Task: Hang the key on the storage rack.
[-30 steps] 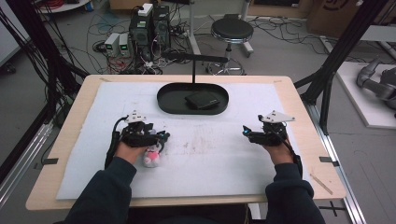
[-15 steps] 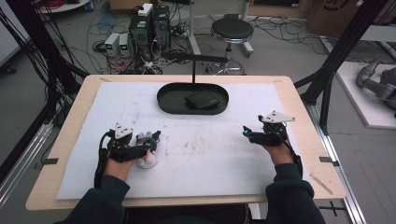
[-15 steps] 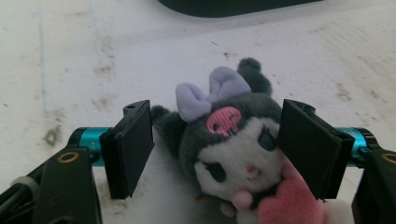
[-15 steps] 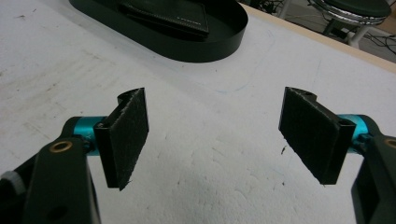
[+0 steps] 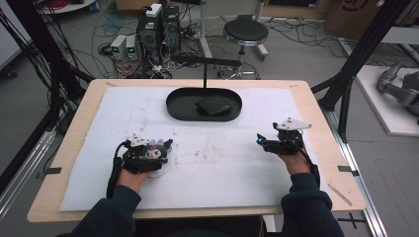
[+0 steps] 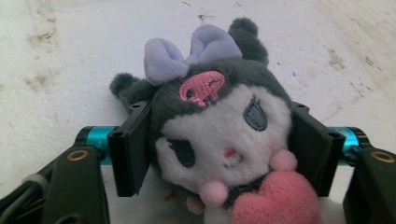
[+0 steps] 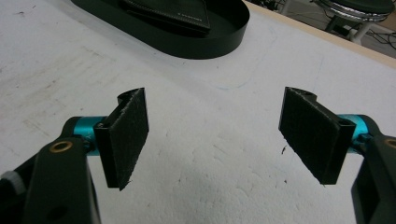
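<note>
The left tongs [image 6: 219, 154] have just been closing and now squeeze the soft toy [image 6: 219, 135] at seven o'clock on the desk [image 5: 316, 98]. A lift looks close. The right tongs [image 7: 224, 135] stay wide.

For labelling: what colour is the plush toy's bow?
Pale lilac bow, clearest in the left gripper view.

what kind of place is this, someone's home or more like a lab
Most likely a robotics lab or data-recording workspace: computer towers with tangled cables on the floor, a black frame around the table, and part of a grey robot arm at the right.
</note>
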`<action>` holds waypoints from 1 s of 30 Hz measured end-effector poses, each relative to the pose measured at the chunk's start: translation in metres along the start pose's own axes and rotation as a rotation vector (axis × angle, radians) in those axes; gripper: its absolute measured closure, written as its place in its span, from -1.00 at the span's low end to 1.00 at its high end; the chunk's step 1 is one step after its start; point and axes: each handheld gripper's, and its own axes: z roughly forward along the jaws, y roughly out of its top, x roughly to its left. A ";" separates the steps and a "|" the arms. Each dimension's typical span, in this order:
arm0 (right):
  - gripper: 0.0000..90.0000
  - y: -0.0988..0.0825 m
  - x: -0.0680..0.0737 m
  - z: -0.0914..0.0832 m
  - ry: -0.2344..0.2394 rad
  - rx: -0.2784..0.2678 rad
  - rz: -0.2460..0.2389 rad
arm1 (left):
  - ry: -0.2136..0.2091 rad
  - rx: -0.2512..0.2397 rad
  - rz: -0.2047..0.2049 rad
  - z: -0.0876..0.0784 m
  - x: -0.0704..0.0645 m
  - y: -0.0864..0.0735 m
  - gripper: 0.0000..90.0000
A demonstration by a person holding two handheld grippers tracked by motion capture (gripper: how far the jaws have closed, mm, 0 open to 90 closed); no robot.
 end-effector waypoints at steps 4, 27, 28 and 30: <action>-0.45 0.000 0.000 0.000 0.005 0.001 -0.001 | -0.024 0.001 -0.005 0.000 0.004 0.000 -0.27; -0.45 0.000 -0.002 -0.001 0.014 -0.016 0.021 | -0.090 -0.162 0.023 -0.025 0.027 0.070 -0.15; -0.45 0.000 -0.002 -0.001 0.019 -0.021 0.022 | -0.106 -0.181 0.032 -0.027 0.029 0.078 -0.15; -0.45 0.000 -0.003 -0.002 0.023 -0.028 0.032 | -0.122 -0.218 0.047 -0.031 0.033 0.095 -0.16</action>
